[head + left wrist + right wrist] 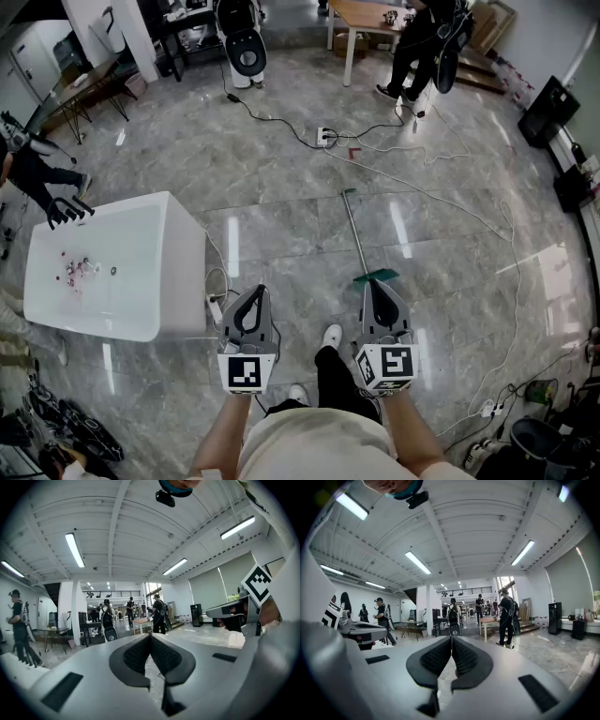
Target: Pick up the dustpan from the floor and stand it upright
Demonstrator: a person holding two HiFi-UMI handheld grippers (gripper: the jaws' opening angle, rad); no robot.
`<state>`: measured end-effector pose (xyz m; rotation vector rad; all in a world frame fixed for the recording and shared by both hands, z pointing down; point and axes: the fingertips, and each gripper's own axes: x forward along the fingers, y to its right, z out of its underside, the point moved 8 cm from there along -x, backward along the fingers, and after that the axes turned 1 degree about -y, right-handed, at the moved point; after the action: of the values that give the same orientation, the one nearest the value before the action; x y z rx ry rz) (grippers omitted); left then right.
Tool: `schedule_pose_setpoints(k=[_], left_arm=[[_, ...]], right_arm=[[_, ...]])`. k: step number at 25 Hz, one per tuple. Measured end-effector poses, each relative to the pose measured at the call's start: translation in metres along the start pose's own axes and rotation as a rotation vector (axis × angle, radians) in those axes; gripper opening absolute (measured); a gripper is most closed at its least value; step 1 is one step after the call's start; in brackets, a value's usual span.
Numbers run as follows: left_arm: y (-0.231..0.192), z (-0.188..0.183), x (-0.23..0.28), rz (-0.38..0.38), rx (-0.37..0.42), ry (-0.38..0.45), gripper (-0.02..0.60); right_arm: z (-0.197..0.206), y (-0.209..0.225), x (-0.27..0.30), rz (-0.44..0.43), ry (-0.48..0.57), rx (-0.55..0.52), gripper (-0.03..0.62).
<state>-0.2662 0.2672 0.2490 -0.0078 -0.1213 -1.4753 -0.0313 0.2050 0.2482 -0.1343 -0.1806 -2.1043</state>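
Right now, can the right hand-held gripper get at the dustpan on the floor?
Probably yes: the dustpan lies on the floor just ahead of the right hand-held gripper, nothing between. Its jaws are shut, so it must open and reach down.

A long-handled dustpan (377,276) lies on the grey floor (281,187). The right gripper (373,286) is just beside its green end, the left gripper (255,292) further left, and a white table (141,244) beyond that.
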Motion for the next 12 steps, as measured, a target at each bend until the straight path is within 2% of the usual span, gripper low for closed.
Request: schedule_pose_setpoints(k=[7, 12], left_arm=[[-0.005, -0.022, 0.157, -0.032, 0.019, 0.034, 0.008], [-0.013, -0.028, 0.231, -0.034, 0.015, 0.051, 0.008]], right_arm=[[-0.030, 0.081, 0.136, -0.070, -0.008, -0.023, 0.017], [-0.045, 0.116, 0.203, -0.079, -0.017, -0.027, 0.017]])
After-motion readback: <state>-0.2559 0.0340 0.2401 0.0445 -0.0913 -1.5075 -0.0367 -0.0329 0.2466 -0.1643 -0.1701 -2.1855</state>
